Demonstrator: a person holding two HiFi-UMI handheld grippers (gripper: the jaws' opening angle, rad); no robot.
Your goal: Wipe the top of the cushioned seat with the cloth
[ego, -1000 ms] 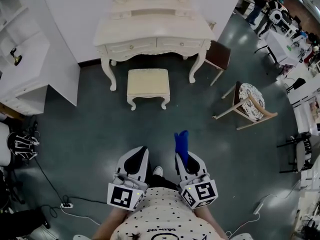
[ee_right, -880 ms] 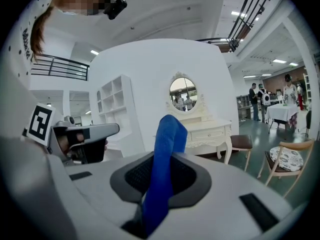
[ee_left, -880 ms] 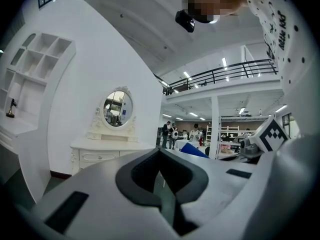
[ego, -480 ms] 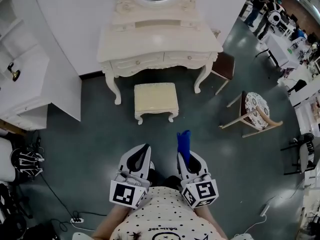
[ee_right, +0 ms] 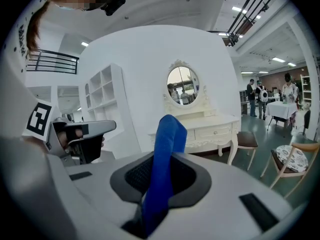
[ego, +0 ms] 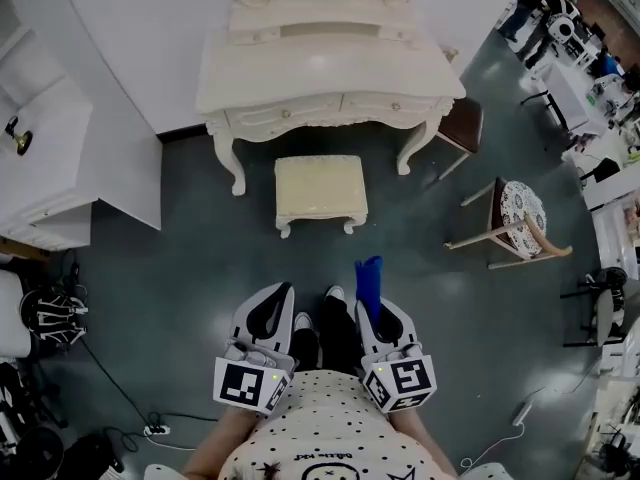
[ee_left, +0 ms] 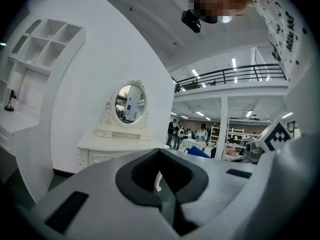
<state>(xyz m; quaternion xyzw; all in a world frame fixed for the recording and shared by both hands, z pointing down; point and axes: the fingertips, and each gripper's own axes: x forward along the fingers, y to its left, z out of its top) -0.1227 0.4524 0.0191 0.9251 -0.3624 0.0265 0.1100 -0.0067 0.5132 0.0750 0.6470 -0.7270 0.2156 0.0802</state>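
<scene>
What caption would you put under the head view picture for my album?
Right gripper holding a blue cloth, facing the cream cushioned stool and dressing table.

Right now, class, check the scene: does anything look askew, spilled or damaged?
Nothing stands out. The stool stands upright and square before the dresser, with nothing on its cushion. The cloth is clamped in the right claw.
</scene>
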